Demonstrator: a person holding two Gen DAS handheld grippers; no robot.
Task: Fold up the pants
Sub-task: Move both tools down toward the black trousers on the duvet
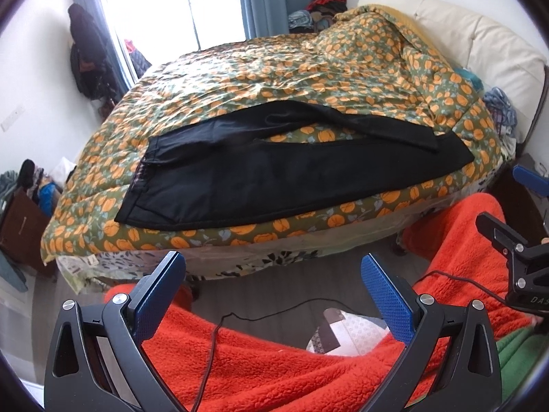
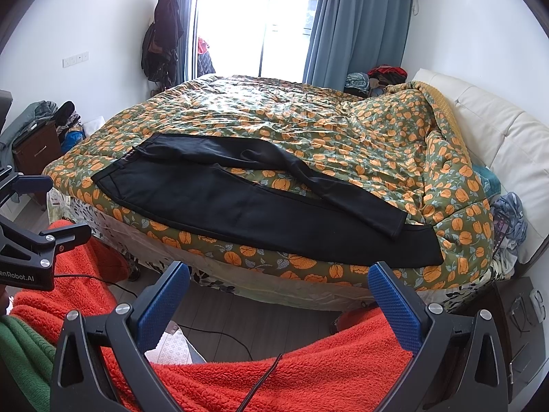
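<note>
Black pants [image 1: 260, 178] lie spread along the near edge of the bed, waistband to the left, legs running right. The far leg crosses diagonally over the near leg at the cuffs. They also show in the right wrist view [image 2: 247, 206]. My left gripper [image 1: 272, 267] is open and empty, held back from the bed above the floor. My right gripper [image 2: 279, 278] is open and empty, also short of the bed edge. The right gripper shows at the right edge of the left wrist view [image 1: 514, 240]; the left gripper shows at the left edge of the right wrist view [image 2: 37, 240].
The bed has a green quilt with orange pumpkins [image 2: 308, 127] and a cream headboard [image 2: 497, 144] at right. Orange fleece legs [image 1: 274, 360] sit below the grippers, with a black cable [image 1: 212, 350] across them. A dark nightstand [image 2: 31, 151] stands at left; clothes piles lie around.
</note>
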